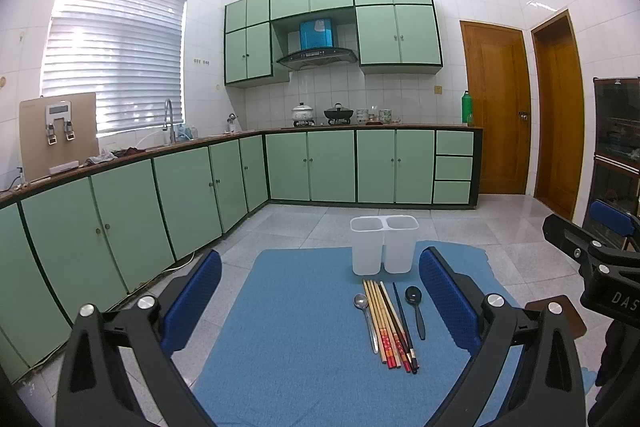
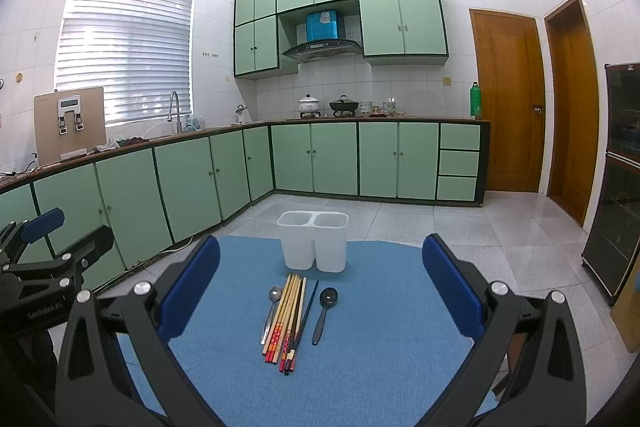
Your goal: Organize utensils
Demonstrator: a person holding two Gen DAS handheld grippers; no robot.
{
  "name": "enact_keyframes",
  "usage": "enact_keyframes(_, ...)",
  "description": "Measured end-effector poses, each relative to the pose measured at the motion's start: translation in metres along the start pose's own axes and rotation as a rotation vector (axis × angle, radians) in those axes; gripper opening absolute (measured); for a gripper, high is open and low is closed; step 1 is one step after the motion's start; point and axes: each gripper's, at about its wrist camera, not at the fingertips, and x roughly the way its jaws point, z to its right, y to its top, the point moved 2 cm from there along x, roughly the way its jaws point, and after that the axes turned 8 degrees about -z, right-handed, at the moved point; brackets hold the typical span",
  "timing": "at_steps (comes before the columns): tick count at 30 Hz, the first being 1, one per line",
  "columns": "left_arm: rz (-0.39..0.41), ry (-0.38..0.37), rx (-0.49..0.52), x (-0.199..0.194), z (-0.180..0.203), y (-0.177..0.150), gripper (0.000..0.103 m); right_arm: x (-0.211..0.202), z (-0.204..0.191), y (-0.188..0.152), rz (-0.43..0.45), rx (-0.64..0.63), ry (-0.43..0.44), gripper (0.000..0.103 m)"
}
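Observation:
A white two-compartment utensil holder (image 1: 384, 245) (image 2: 314, 241) stands upright at the far side of a blue mat (image 1: 288, 327) (image 2: 380, 307); both compartments look empty. In front of it lie a metal spoon (image 1: 366, 319) (image 2: 271, 311), a bundle of several chopsticks (image 1: 390, 325) (image 2: 288, 319) and a black spoon (image 1: 415, 309) (image 2: 324, 313). My left gripper (image 1: 320, 291) is open and empty, above the mat's near side. My right gripper (image 2: 320, 285) is open and empty, with the utensils between its fingers in view.
The mat covers a small table standing on a tiled kitchen floor. Green cabinets (image 1: 180, 195) line the left and far walls. Wooden doors (image 1: 498, 107) are at the far right. A dark glass cabinet (image 2: 616, 179) stands at the right.

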Motion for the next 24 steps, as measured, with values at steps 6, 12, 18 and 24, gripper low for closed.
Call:
enact_keyframes(6,-0.004,0.001,-0.002,0.001,-0.001,-0.002,0.097,-0.001,0.003,0.002,-0.003,0.001,0.001,0.098)
enact_keyframes(12,-0.029,0.004,-0.002,0.012,-0.002,-0.004,0.097,0.009,0.006,0.0,-0.023,0.002,-0.007,0.098)
enact_keyframes(18,-0.103,0.037,0.004,0.052,-0.008,-0.009,0.097,0.037,0.01,-0.001,-0.089,-0.004,-0.011,0.098)
enact_keyframes(24,-0.216,0.078,0.006,0.114,-0.018,-0.018,0.097,0.094,0.012,-0.01,-0.2,-0.041,-0.036,0.098)
